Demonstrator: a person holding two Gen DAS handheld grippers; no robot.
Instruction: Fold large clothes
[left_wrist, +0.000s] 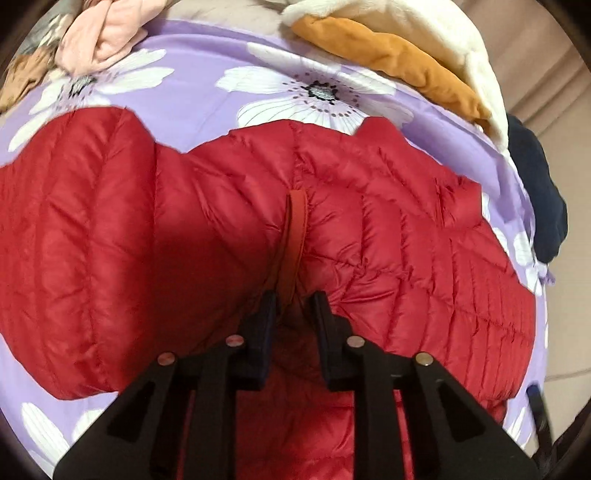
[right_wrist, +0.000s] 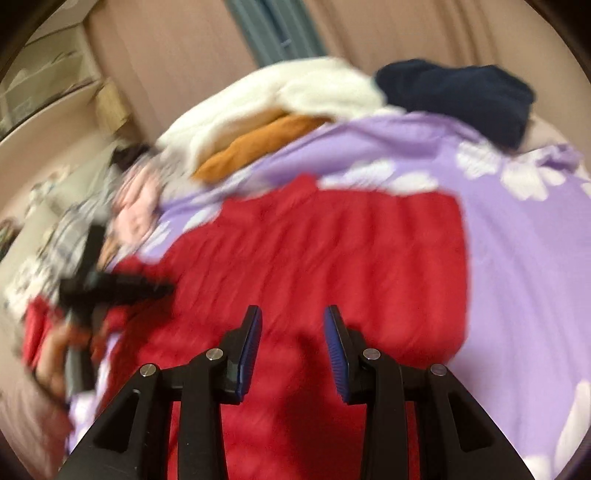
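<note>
Puffy red jacket (left_wrist: 229, 229), light but slippery

Left tool (left_wrist: 293, 301) pinches its cuff trim; right tool (right_wrist: 293, 314) hangs wide above. Grab seams, not puff.

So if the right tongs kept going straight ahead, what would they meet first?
Most likely the red quilted puffer jacket, spread on the purple floral bedsheet. The right tongs are open above it; blur leaves the depth uncertain.
</note>
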